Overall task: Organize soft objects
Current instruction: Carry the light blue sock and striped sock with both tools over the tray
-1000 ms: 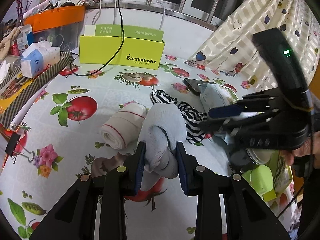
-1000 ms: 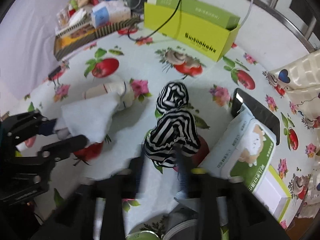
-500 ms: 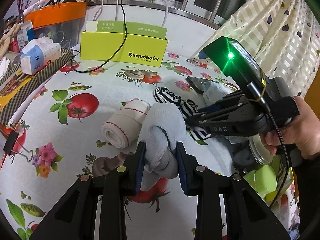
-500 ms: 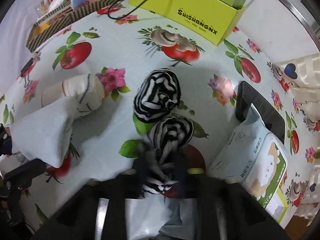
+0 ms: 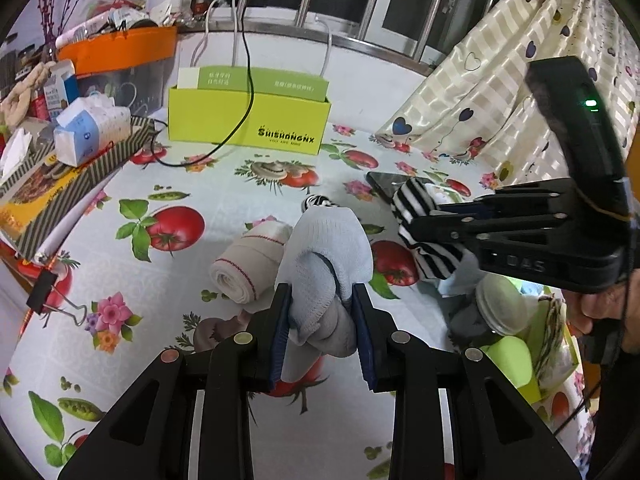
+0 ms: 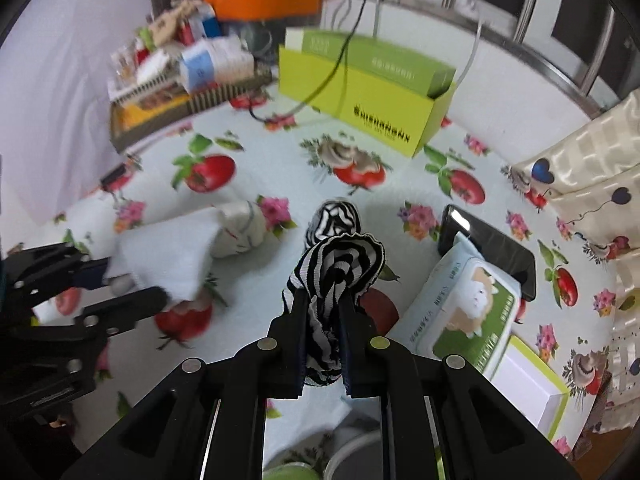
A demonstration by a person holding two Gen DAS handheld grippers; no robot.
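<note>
My left gripper (image 5: 320,292) is shut on a pale blue-grey sock (image 5: 328,240), held above the tomato-print tablecloth (image 5: 224,184). My right gripper (image 6: 326,298) is shut on a black-and-white striped sock (image 6: 340,256) and holds it clear of the table. In the left wrist view that striped sock (image 5: 416,204) hangs from the right gripper at the right. A second striped roll (image 6: 334,218) lies on the cloth just beyond. A cream rolled sock with a red line (image 5: 248,262) lies beside the blue sock.
A yellow-green open box (image 5: 248,120) with a black cable stands at the back. A phone (image 6: 492,248) and a wipes pack (image 6: 468,304) lie to the right. A cluttered striped tray (image 5: 60,176) lines the left edge, with a binder clip (image 5: 48,292) near it. Jars (image 5: 500,304) crowd the near right.
The right gripper's jaws closed on one striped sock and lifted it off the cloth, leaving the other striped roll behind. The left gripper kept its hold on the blue sock.
</note>
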